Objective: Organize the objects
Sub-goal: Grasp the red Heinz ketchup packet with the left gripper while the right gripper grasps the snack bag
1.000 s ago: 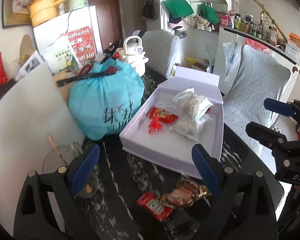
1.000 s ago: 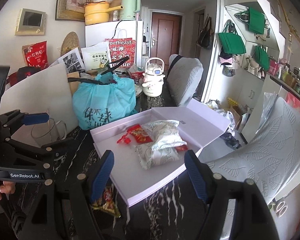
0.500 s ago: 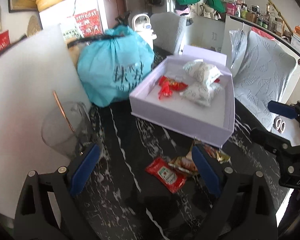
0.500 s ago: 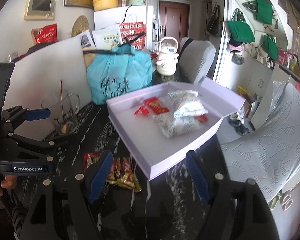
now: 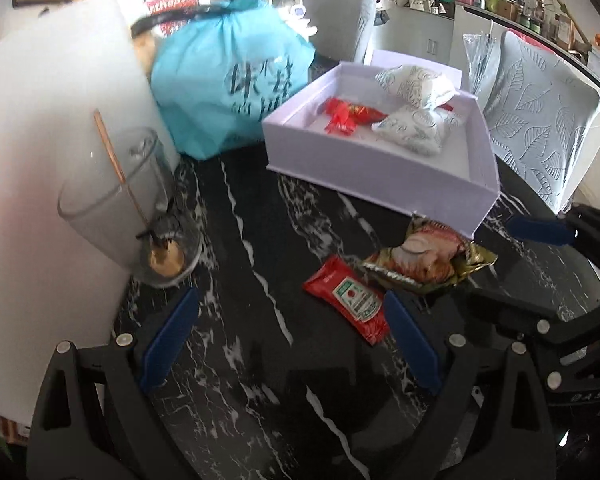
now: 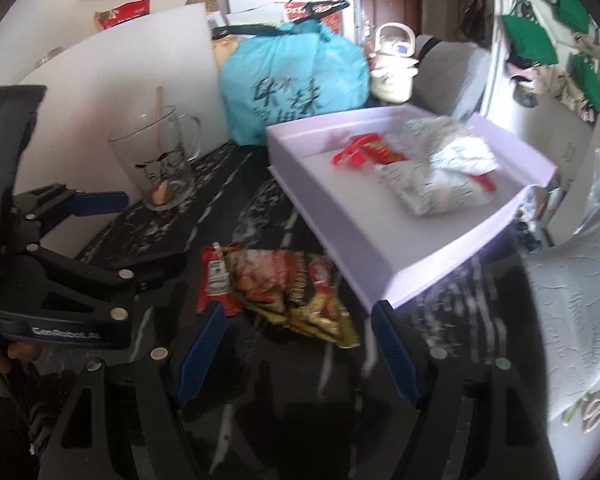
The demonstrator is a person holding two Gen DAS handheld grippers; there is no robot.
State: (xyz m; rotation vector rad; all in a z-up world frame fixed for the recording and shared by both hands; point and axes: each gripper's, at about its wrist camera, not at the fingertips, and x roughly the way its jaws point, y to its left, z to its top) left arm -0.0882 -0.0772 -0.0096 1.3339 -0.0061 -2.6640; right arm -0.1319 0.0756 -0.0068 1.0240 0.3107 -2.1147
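Observation:
A red ketchup sachet and a crinkled gold-and-red snack packet lie on the black marble table just in front of a lilac box. Inside the box are red wrappers and white patterned packets. My left gripper hovers open over the table, the sachet lying just ahead of its right finger. My right gripper is open too, and the snack packet's near end lies between its fingertips, untouched.
A glass mug with a wooden stick stands at the left by a white board. A teal bag sits behind the box, a kettle farther back. Leaf-patterned chairs flank the table's right edge.
Both grippers have sunk toward the table and tipped downward. The sachet and snack packet have come up closer in both views. Neither pair of jaws has changed its width.

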